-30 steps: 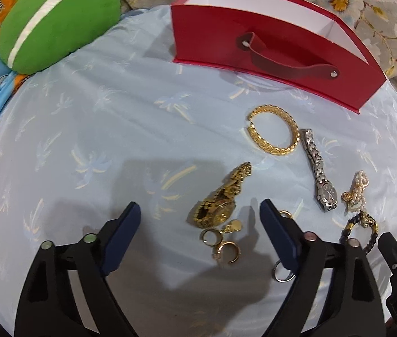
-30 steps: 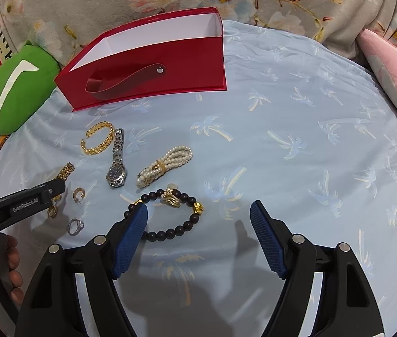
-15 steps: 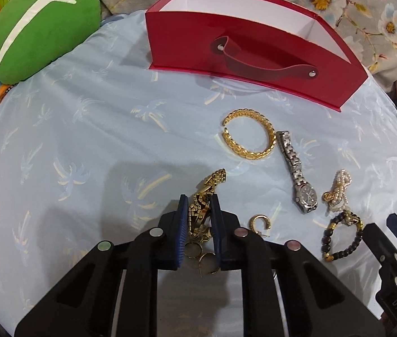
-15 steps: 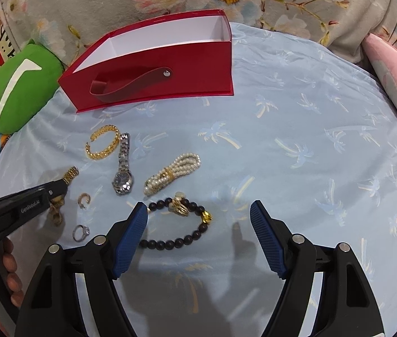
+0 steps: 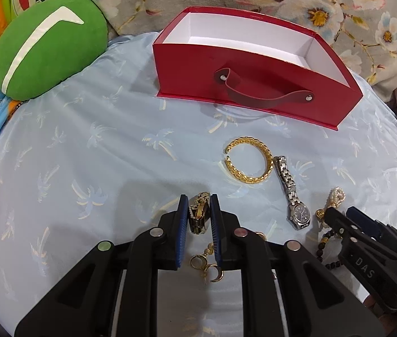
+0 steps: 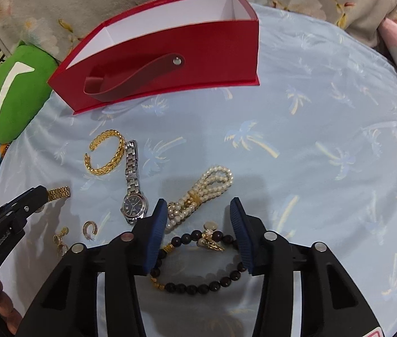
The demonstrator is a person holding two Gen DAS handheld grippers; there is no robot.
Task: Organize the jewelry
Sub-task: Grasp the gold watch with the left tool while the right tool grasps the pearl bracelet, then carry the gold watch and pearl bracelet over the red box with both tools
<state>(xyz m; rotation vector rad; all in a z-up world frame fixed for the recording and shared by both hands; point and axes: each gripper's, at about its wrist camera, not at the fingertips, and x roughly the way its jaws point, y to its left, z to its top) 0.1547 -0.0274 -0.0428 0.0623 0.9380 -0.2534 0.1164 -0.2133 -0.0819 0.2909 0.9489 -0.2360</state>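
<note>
Standing open, red box (image 5: 254, 84) shows nothing inside.

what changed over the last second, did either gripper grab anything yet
The left gripper went from wide open to shut on the gold watch. The right gripper moved in over the black bead bracelet; its jaws are closing around it, not yet gripping. The gold bangle, silver watch and red box stayed put.
</note>
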